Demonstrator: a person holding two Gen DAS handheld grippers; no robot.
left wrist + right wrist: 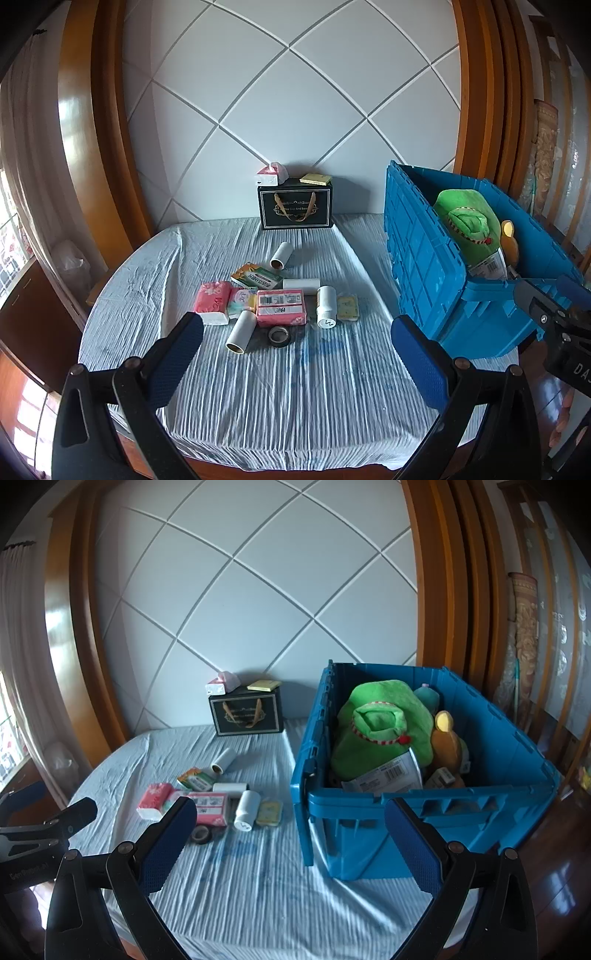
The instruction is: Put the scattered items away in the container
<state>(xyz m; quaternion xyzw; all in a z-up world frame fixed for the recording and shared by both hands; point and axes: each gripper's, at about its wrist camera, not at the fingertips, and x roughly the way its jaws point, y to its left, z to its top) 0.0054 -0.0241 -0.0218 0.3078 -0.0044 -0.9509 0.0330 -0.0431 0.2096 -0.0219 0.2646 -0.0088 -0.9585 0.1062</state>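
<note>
The blue plastic crate (436, 266) is standing at the right of the table in my left wrist view, its ribbed walls rigid and boxy, with a soft green plush toy (467, 225) bulging out of it. My left gripper (295, 354) is hovering over the near part of the table, jaws spread wide with nothing between its blue textured pads. Beyond it the scattered items are lying in a loose cluster: a pink tissue pack (213, 302), a pink barcoded packet (282, 307), a cardboard tube (242, 331) lying on its side, a black tape roll (279, 335), a white bottle (326, 306) on its side and a yellow sponge-like block (348, 307). The wrinkled, striped pale blue cloth (295, 398) is covering the table, and a white wall panelled in diamonds (295, 110) is rising behind a black gift box (294, 206). My right gripper (554, 310) is cutting in at the right edge, mostly cropped.

In the right wrist view, my right gripper (290, 847) is also gaping wide and holding nothing, hanging before the crate's (480, 812) near wall. Inside, the green plush (380, 727) is hiding much of the contents; a brown plush (448, 746) and a labelled packet (388, 775) are partly buried. The cluster is lying left of the crate, my pad covering part of the pink packet (212, 805). My left gripper (48, 823) is peeking in at the left, cut off.
</note>
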